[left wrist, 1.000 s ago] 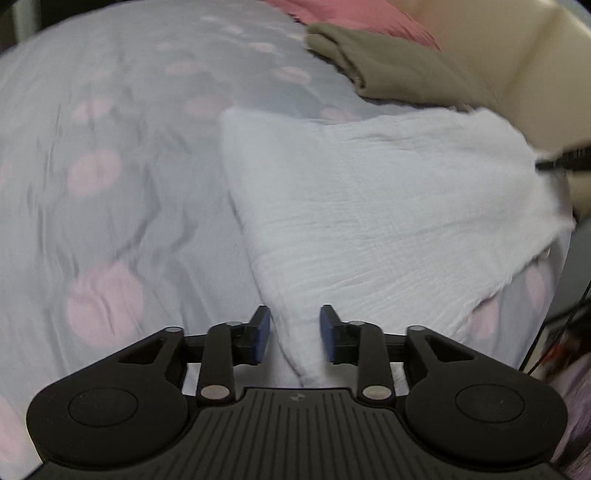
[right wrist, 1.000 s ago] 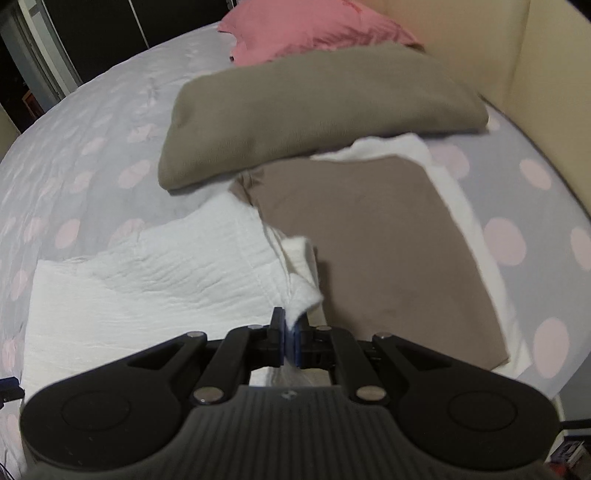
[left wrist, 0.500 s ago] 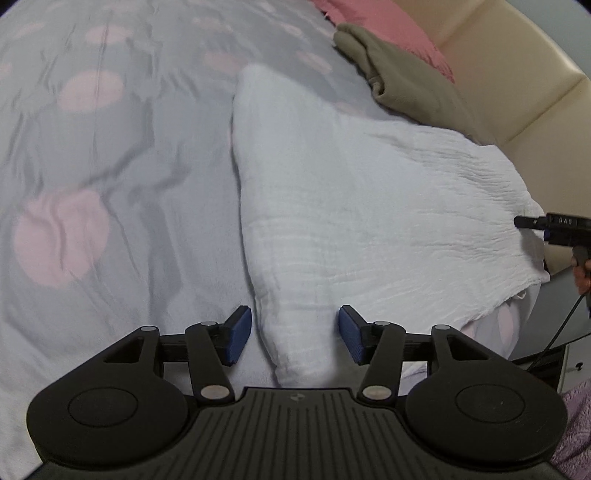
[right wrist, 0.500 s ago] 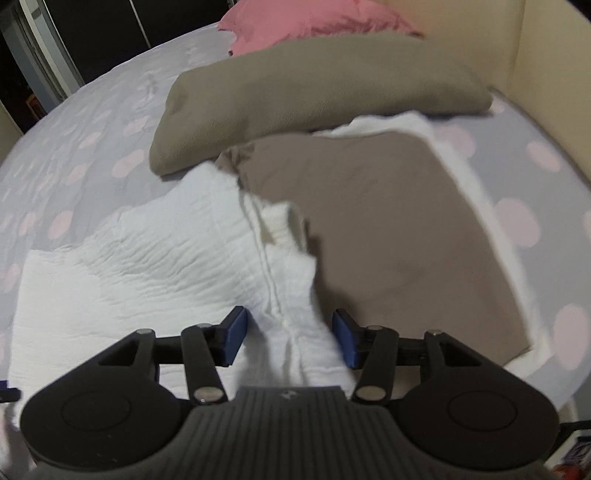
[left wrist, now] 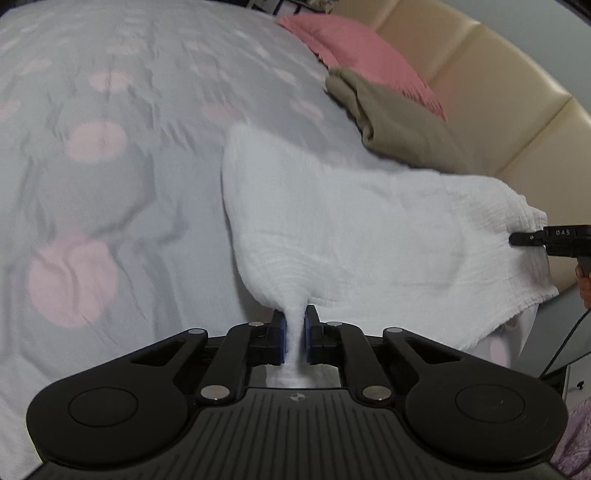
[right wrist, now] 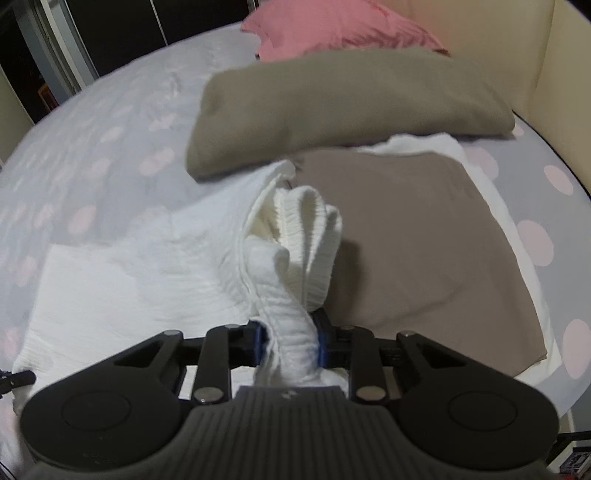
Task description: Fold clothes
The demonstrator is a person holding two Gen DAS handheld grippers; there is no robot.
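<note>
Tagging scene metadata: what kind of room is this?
Most likely a bedroom: the clothes lie on a bed with a grey, pink-dotted sheet, a padded cream headboard curves behind it, and a pink pillow sits at its head.

One white garment (right wrist: 155, 266), two brown garments (right wrist: 347, 107), one pink pillow (right wrist: 332, 26).

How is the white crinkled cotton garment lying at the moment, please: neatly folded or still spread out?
Mostly spread out. The white crinkled cotton garment lies wide across the dotted bedsheet, bunched only where the left gripper and right gripper pinch it.
</note>
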